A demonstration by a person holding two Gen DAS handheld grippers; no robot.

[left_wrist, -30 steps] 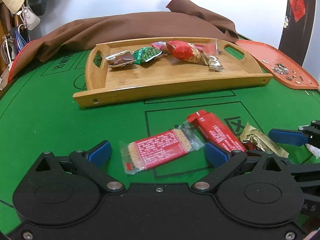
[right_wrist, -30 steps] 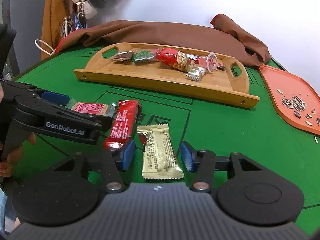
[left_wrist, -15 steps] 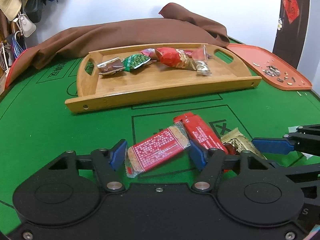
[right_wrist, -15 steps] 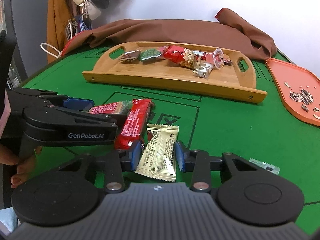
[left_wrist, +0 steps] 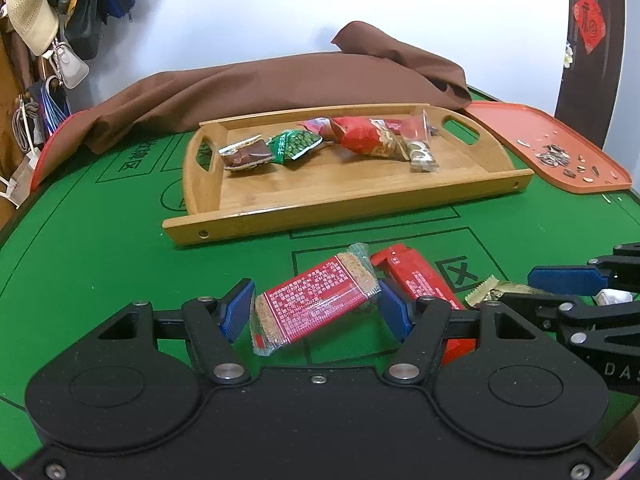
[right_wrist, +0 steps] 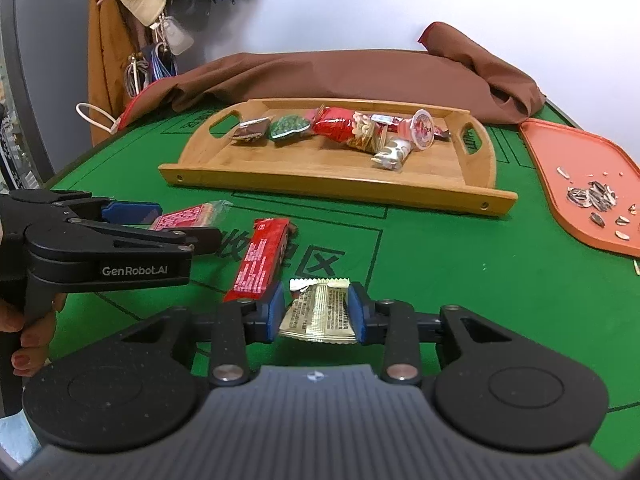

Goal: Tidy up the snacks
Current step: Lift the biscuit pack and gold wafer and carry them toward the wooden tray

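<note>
Now lifting: cracker bar (left_wrist: 316, 304) tilted and clear of the green felt (left_wrist: 80, 280), pinched across its ends in the left gripper (left_wrist: 316, 312), no longer flat as half a second ago. Likewise raising the gold packet (right_wrist: 320, 312), crumpled in the right gripper (right_wrist: 316, 312), jaws narrowed onto it. Leaving the red bar (right_wrist: 262, 264) lying between. Probably carrying both next to the wooden tray (right_wrist: 320, 184).

Snack packets (left_wrist: 328, 146) lie in the tray (left_wrist: 340, 200), behind the wrapped bar (left_wrist: 420, 284).
</note>
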